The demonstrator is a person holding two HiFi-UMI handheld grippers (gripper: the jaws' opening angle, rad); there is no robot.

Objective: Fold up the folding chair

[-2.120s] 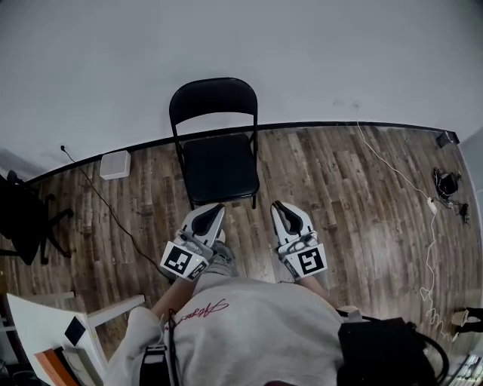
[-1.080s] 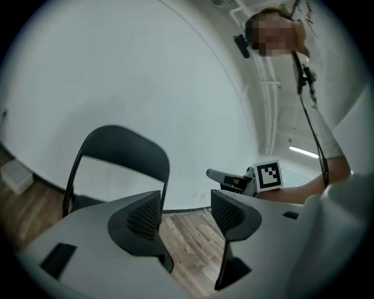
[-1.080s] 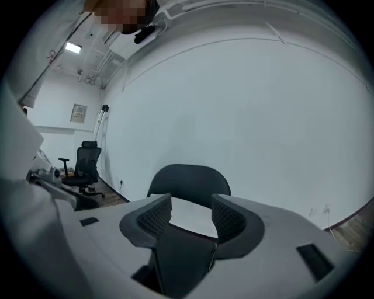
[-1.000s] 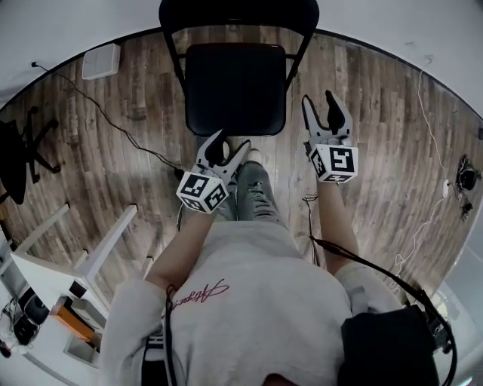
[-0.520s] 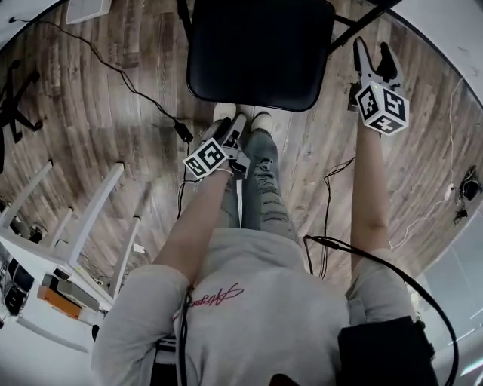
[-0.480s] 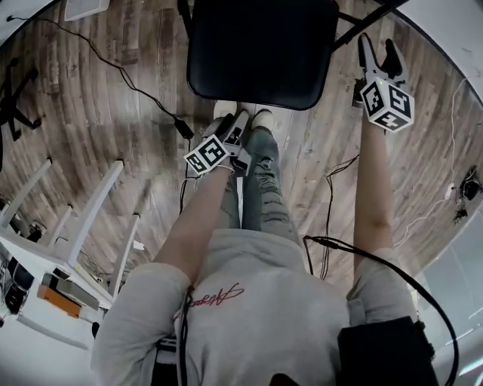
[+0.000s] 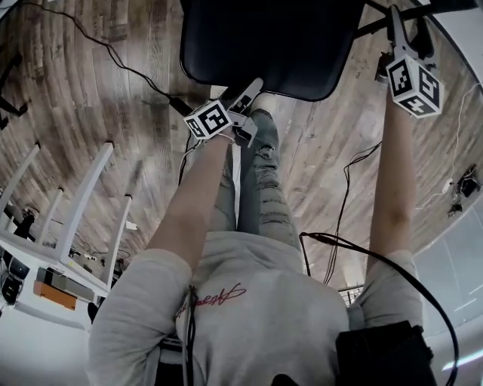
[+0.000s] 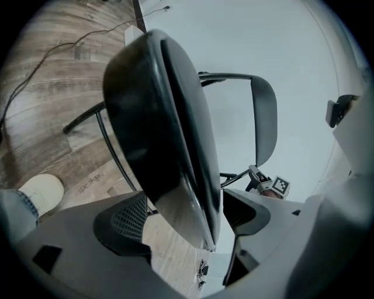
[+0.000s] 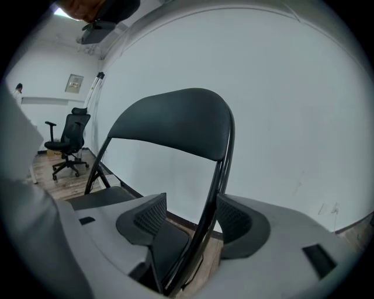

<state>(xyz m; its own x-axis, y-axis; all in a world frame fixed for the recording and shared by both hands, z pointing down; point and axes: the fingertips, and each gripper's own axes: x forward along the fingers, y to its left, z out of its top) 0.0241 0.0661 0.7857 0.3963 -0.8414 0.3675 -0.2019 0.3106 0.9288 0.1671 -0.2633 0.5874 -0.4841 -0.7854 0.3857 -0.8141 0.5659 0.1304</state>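
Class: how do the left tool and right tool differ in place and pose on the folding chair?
The left tool straddles the front edge of the seat; the right tool straddles the frame tube beside the backrest. The left tool is rolled sideways; the right tool sits upright. Shared: both tools' jaws are opening, pressing nothing.

Black cable (image 7: 112, 53) snaking across wood-plank floor (image 7: 90, 128); white table frame (image 7: 83, 197) standing at left; black office chair (image 9: 64, 146) far off by white wall (image 9: 292, 117).
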